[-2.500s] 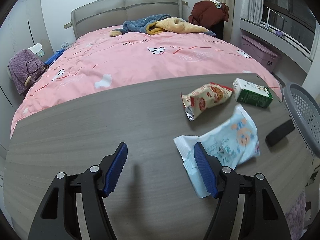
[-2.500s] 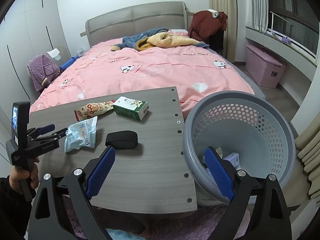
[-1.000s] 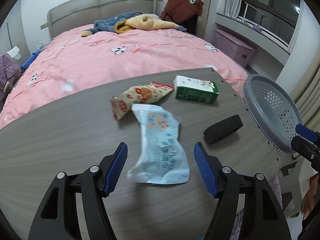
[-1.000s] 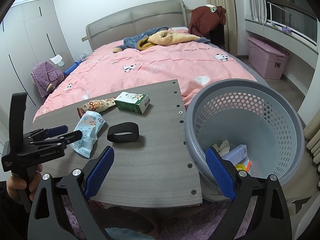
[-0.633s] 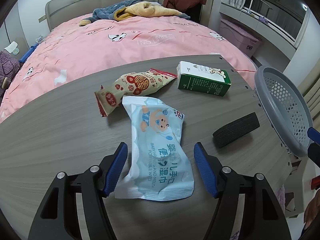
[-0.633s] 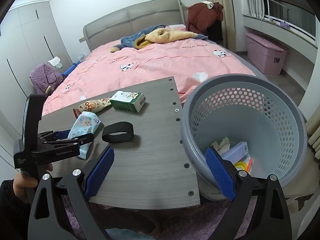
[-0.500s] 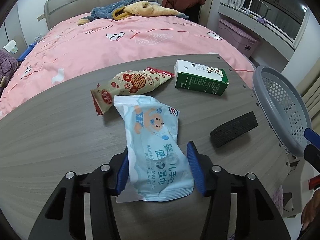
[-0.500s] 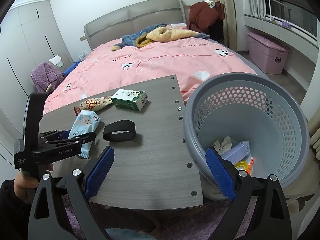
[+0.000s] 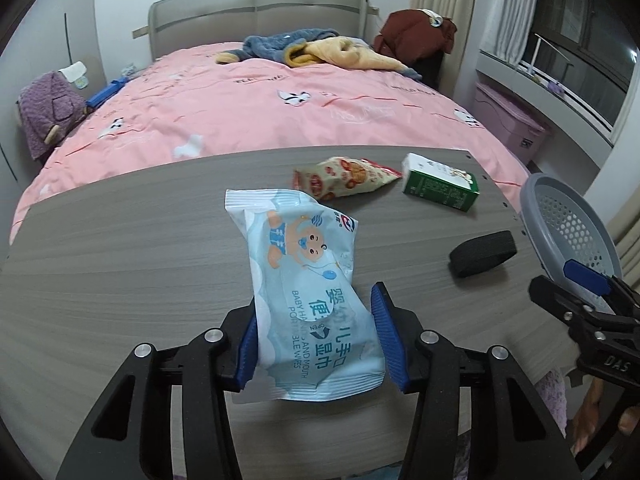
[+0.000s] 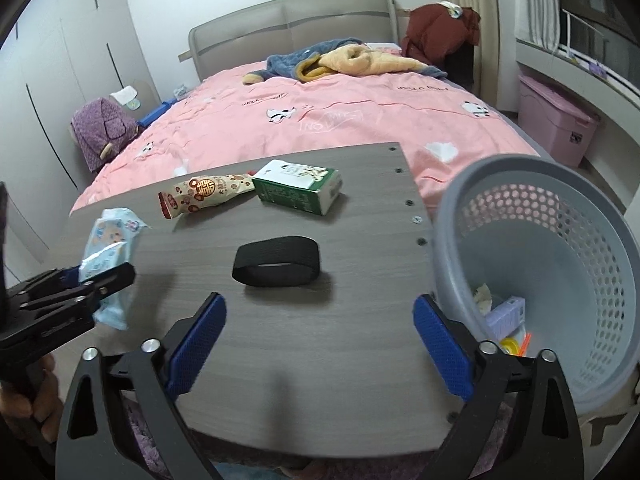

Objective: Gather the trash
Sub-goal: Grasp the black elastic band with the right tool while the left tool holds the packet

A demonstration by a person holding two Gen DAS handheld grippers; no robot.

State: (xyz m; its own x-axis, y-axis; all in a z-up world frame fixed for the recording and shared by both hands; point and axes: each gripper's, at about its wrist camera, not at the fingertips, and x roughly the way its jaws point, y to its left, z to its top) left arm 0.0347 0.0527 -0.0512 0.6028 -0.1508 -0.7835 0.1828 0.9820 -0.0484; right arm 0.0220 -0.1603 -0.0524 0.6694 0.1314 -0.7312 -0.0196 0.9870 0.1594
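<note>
My left gripper (image 9: 316,340) is shut on the near end of a pale blue baby-wipes pack (image 9: 308,280), whose far end sticks up off the grey table (image 9: 120,260). Farther back lie a red-and-cream snack packet (image 9: 348,178) and a green-and-white carton (image 9: 440,188). A black band (image 10: 276,260) lies on the table just ahead of my right gripper (image 10: 320,344), whose jaws are opening wide with nothing between them. The grey perforated basket (image 10: 452,240) stands off the table's right edge with some trash inside.
A pink bed (image 10: 340,120) with heaped blankets runs behind the table. A pink storage box (image 10: 556,124) sits by the window at the right. A person's hand (image 10: 24,400) holds the left gripper's handle at the table's left corner.
The left jaws closed onto the wipes pack and raised it. My right gripper swung left from above the basket to over the table near the black band, and its jaws spread wider.
</note>
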